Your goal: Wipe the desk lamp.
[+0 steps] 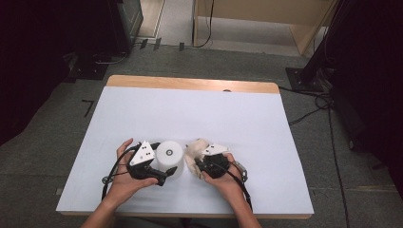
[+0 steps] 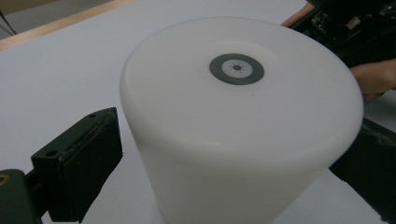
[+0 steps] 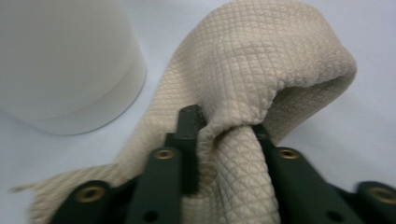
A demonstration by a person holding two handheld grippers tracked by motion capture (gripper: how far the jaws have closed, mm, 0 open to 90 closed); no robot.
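A white cylinder (image 1: 169,156) stands upright near the front edge of the bench (image 1: 190,114), a small grey ring marked on its top. The left claw (image 1: 159,176) reaches in from its left with jaws spread, one on each side of the cylinder's wall; whether they press it I cannot tell. Just to the cylinder's right, the right claw (image 3: 219,140) is clamped on a bunched beige quilted cloth (image 3: 261,70), a fold pinched between the jaws. The cloth is beside the cylinder, not visibly touching it. It looks to me like a wipe-down: the cloth is picked up and the cylinder flanked, but the rubbing itself seems not yet begun.
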